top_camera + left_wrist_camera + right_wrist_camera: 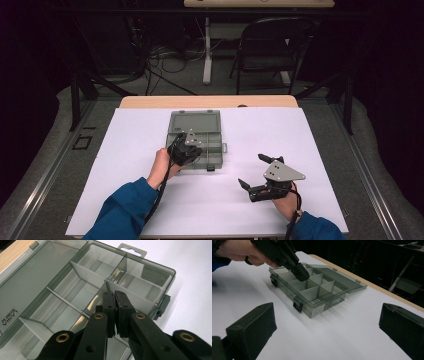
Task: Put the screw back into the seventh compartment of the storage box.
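Hovering over open organizer box (197,140) at counter (125,165) centre: left hand-held gripper (114,295), jaws shut, empty, tips poised at divider; right hand-held gripper (255,172) parked near right, wide open, empty.

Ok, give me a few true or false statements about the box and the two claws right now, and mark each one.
1. The box has its lid open. True.
2. The left claw has its jaws spread wide. False: they are shut together, tips down among the dividers.
3. The right claw grips the box. False: it is open, over the white sheet and apart from the box.
4. The compartments that can be seen look empty. True.
5. The box's latches are white. False: they are black.
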Tool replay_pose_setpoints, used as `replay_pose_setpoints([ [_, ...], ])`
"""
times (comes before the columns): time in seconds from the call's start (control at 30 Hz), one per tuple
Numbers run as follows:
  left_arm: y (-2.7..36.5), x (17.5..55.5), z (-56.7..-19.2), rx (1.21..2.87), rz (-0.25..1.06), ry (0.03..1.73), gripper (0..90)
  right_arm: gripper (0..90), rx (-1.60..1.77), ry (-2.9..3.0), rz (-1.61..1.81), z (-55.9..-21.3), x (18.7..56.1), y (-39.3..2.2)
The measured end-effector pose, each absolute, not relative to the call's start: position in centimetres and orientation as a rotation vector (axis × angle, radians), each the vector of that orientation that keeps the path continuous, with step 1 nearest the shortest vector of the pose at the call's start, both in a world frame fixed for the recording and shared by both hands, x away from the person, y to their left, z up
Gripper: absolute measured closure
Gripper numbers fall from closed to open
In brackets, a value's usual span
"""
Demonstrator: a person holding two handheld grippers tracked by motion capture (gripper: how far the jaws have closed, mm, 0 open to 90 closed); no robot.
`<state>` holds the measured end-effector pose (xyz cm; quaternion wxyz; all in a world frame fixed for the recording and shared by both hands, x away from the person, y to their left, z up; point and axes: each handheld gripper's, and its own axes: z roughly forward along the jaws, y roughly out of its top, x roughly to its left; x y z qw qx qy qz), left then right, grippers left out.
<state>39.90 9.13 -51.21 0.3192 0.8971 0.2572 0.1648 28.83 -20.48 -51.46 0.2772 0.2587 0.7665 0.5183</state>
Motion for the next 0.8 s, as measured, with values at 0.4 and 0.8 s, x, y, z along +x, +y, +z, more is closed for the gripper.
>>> replay_pose_setpoints([
  [0.4, 9.4, 40.4, -51.4, 2.297, 0.440, 0.732, 52.6, 0.1, 0.697, 2.054, 1.397, -51.4, 28.7, -20.7],
  [0.8, 11.7, 39.0, -49.7, 2.226, 0.462, 0.739, 12.0, 0.0, 0.698, 2.029, 1.412, -51.5, 28.8, -20.7],
])
